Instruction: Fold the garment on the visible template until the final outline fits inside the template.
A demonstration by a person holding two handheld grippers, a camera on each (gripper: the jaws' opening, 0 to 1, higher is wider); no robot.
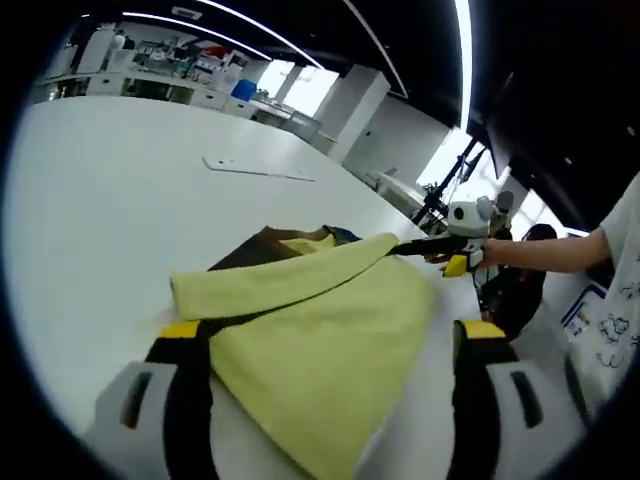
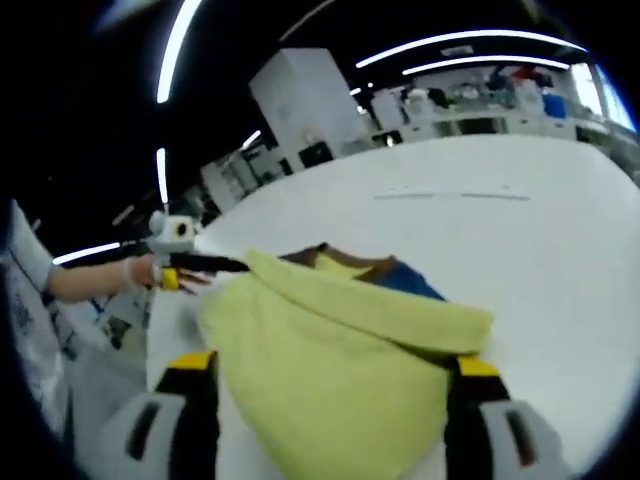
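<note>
mid-fold on the white table (image 1: 110,200): the yellow garment (image 1: 330,340) lies in front of me with one edge doubled over into a long roll, brown and blue fabric (image 1: 275,243) peeking out beyond it at about 12 o'clock. in the left gripper view my left claw (image 1: 330,365) has its jaws spread wide on either side of the cloth, nothing between them that i can see pinched. the right claw (image 1: 440,252) reaches in from 3 o'clock, its tips at the far end of the folded edge (whether it is clamped on the fabric or only touching, i cannot tell). in the right gripper view that claw's own jaws (image 2: 330,400) stand wide apart with the yellow garment (image 2: 340,370) bunched between and ahead of them, and the other claw (image 2: 195,265) shows at 9 o'clock by the cloth's corner. i judge the fold half made; next the doubled edge needs carrying across and laying flat. a pale strip (image 1: 258,170) lies well apart at 11 o'clock, perhaps a template mark.
</note>
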